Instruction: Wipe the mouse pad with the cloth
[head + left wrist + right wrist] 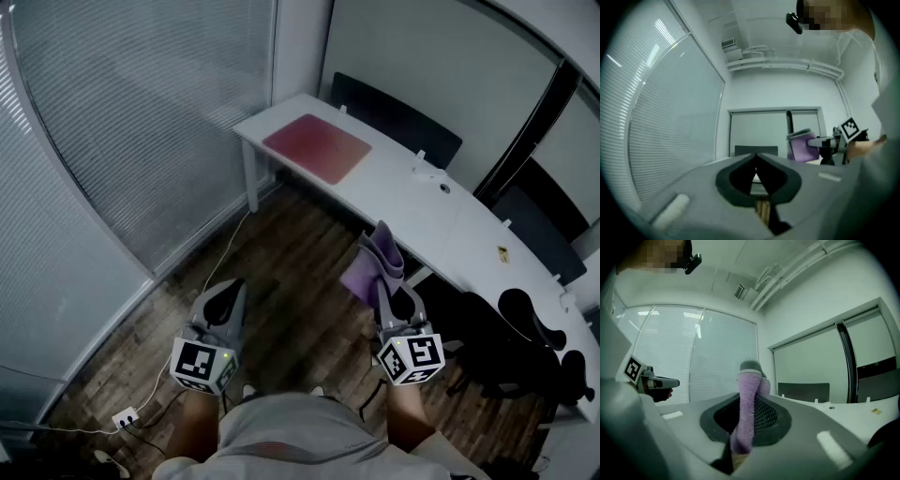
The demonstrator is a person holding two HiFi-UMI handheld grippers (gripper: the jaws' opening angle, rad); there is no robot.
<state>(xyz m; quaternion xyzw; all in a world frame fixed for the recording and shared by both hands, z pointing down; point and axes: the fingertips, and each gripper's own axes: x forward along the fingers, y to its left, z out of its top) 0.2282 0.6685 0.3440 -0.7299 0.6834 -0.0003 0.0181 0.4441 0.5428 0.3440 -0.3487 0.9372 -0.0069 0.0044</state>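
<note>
Slatted blinds (112, 122) over the glass wall from 9 to 12 o'clock; dark wood floor (281, 281) at centre. Long white bench (441, 220) curving from 12 toward 4 o'clock, with dark chairs (394, 117) behind it. Red mouse pad (317, 148) lying flat on the bench's corner end at about 12 o'clock, with nothing touching it. Purple cloth (375, 267) clamped upright in the right tongs (392, 298) at 4 o'clock, over the floor just beside the bench edge and well apart from the pad. In the right gripper view, pinched between both jaws, its grey-edged top poking above them. Left tongs (225, 298) at 7 o'clock, over the floor, well apart from bench and pad. In the left gripper view, jaw tips pressed together with nothing between. White power strip (125, 419) and its cable on the floor at 8 o'clock.
</note>
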